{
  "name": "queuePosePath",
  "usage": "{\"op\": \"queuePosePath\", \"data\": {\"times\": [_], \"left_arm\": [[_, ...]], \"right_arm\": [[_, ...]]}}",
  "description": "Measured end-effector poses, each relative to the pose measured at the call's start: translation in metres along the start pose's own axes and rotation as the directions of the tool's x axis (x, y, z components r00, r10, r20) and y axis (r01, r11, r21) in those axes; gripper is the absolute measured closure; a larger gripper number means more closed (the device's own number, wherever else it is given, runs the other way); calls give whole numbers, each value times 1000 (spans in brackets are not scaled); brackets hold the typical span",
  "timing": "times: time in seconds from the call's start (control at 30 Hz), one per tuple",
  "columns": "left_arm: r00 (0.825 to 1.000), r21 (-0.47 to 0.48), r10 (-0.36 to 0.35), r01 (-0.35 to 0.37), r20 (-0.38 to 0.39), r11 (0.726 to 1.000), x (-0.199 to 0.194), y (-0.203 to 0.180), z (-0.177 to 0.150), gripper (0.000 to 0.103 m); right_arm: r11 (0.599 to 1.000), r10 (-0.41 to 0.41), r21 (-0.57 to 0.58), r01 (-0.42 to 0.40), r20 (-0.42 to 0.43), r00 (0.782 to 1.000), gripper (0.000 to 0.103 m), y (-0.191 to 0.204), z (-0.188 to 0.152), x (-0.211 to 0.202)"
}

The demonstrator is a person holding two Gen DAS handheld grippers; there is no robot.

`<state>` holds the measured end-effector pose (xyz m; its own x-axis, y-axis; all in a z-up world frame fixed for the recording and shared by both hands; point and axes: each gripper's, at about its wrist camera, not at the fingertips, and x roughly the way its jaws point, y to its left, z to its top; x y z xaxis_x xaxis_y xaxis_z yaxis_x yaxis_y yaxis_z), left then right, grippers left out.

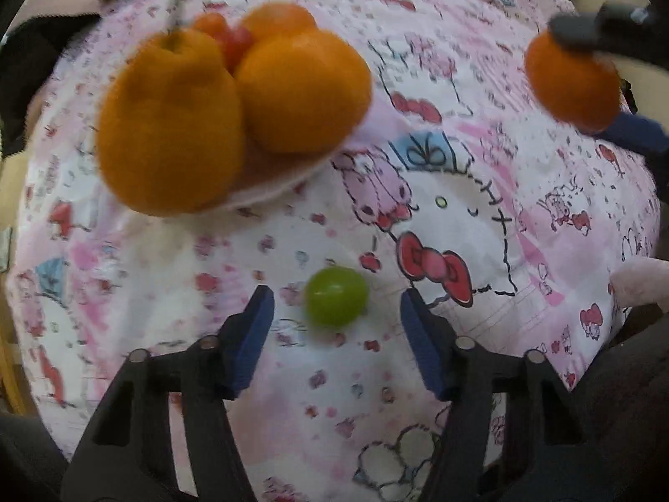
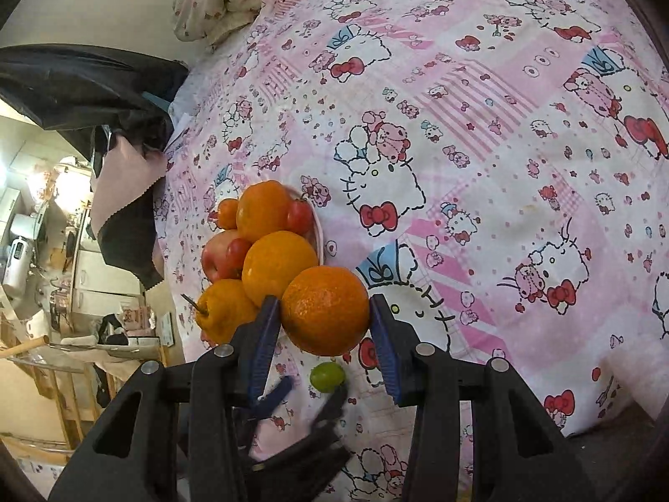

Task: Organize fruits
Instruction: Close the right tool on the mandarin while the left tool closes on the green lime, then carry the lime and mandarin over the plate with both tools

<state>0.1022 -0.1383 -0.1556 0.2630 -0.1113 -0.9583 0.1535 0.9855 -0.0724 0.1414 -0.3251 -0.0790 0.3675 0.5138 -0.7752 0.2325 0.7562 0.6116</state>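
Green grape [image 1: 336,302] lies between left gripper's [image 1: 337,307] parted jaws; bedsheet [image 1: 460,42] beyond lies bare.

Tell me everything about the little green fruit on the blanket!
The green fruit is small, round and smooth, yellow-green and a bit shiny, maybe a grape. It looks whole and lies alone on the pink cartoon-cat blanket, away from the plate of oranges. The left tongs hang open around it, one blue pad on each side, and neither pad touches it. Only the blanket touches it. In the right view it sits below the orange that the right tongs hold.
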Motion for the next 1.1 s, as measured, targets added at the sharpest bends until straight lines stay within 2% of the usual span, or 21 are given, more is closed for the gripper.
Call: {"op": "queuePosePath", "data": {"times": [0.2,0.33,0.63,0.87,1.1], "left_arm": [[1000,-5,18,-18,-10,1000,12,-1,3,48],[1000,-3,0,0,-18,1000,10,-1,5,74],[999,-16,-5,4,-35,1000,-1,8,7,74],[1000,15,-12,12,18,1000,-39,20,7,74],[996,-21,-15,17,88,1000,-80,42,0,74]], "right_arm": [[1000,9,1,-9,-2,1000,58,-1,0,-1],[1000,18,1,-18,-4,1000,58,2,1,1],[1000,14,-15,-14,-1,1000,58,5,0,2],[1000,17,-22,-17,-2,1000,58,8,-1,3],[999,22,-38,-22,-6,1000,58,15,-2,5]]}}
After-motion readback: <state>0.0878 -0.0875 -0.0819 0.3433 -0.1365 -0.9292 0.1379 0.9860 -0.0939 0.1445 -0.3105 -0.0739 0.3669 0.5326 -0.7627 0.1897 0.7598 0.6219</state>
